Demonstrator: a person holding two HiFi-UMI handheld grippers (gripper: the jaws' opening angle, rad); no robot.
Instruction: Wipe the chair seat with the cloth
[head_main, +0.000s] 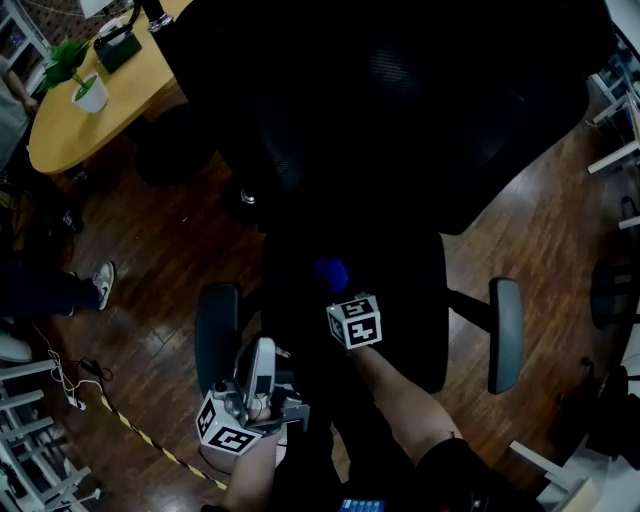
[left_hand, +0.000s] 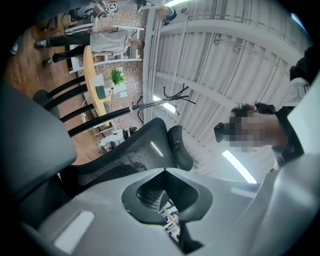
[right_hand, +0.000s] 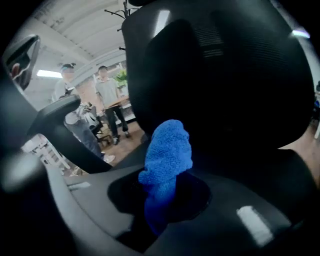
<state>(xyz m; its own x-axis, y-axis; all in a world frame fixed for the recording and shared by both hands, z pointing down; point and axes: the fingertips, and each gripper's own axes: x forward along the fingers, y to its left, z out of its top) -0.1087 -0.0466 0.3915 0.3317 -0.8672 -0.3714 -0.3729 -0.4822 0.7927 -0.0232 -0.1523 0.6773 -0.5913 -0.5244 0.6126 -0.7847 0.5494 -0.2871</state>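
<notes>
The right gripper (right_hand: 167, 176) has its fingers clamped on a bunched blue cloth (right_hand: 168, 149). The cloth stands up past the tips. In the head view it sits over the back half of the dark seat (head_main: 405, 300), about midway between the seat's side edges. Whether it touches the seat I cannot tell.

To the right of these fingers the seat runs open as far as the right armrest (head_main: 505, 335). To their left it ends close by, just short of the left armrest (head_main: 217, 335). Straight ahead, close beyond the cloth, the backrest (right_hand: 225, 75) rises like a wall and shuts off that side.

The left gripper (left_hand: 165, 172) has its fingers together with nothing between them. It hangs off the seat's front left corner, just beside the left armrest, with bare wood floor (head_main: 150, 260) to its left. Its fingers tilt upward. The armrest pad looms close on their left, the mesh backrest and the headrest (left_hand: 180, 147) lie ahead, and open ceiling is above.

Farther off to the left, past the floor, a striped tape (head_main: 150, 440) lies on the boards. Beyond that is a shoe (head_main: 103, 283). Farthest is a wooden tabletop (head_main: 70, 135) that carries a potted plant (head_main: 82, 80) near its edge. Two people (right_hand: 107, 92) stand near that tabletop, well apart from the chair.
</notes>
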